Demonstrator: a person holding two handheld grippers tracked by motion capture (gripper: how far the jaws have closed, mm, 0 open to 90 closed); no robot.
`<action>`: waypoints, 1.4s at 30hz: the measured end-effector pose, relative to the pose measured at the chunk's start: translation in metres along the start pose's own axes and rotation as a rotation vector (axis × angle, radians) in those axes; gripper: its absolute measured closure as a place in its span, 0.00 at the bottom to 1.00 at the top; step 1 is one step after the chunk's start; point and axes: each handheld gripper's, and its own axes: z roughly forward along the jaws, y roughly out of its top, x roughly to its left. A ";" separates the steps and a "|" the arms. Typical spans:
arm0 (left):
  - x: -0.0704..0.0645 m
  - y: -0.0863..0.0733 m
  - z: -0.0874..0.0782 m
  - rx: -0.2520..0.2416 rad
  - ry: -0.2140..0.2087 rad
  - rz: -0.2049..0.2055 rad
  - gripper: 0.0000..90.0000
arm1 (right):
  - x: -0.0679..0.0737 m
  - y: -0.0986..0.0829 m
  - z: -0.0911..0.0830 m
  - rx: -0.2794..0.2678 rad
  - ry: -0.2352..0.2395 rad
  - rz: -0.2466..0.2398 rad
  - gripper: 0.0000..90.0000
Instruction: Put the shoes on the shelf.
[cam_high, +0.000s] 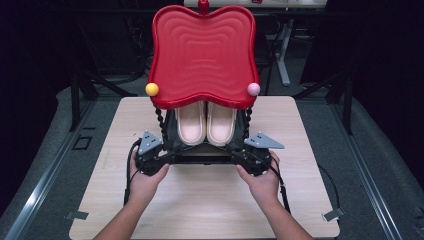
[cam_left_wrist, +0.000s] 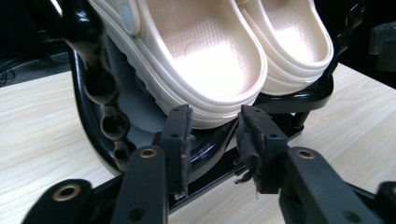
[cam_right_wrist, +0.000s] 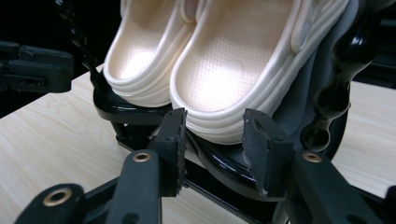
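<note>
A pair of cream clogs (cam_high: 206, 122) stands toes-up on the lower shelf of a black rack (cam_high: 202, 156), under its wavy red top (cam_high: 202, 55). My left gripper (cam_high: 167, 152) is at the rack's front left corner and my right gripper (cam_high: 235, 152) at its front right corner. In the left gripper view, the gripper (cam_left_wrist: 214, 126) stands open just below a clog's sole (cam_left_wrist: 210, 70), with the shelf's black rim (cam_left_wrist: 289, 100) behind its jaws. In the right gripper view, the gripper (cam_right_wrist: 215, 128) is open under the other clog (cam_right_wrist: 233, 74).
The rack stands mid-table on a light wooden table (cam_high: 200, 200). A yellow ball (cam_high: 152, 89) and a pink ball (cam_high: 253, 89) cap the red top's front corners. Beaded black posts (cam_left_wrist: 100, 88) hold up the top. Dark floor and metal frames surround the table.
</note>
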 end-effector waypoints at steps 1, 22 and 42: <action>0.001 0.000 -0.002 0.001 0.000 0.002 0.68 | 0.000 0.000 -0.002 0.004 -0.004 -0.018 0.64; 0.026 -0.023 -0.030 0.004 0.068 -0.032 0.56 | -0.005 -0.011 -0.020 0.011 -0.050 -0.107 0.53; 0.030 -0.055 -0.057 0.040 0.095 -0.020 0.53 | -0.019 -0.043 -0.058 -0.003 -0.111 -0.085 0.48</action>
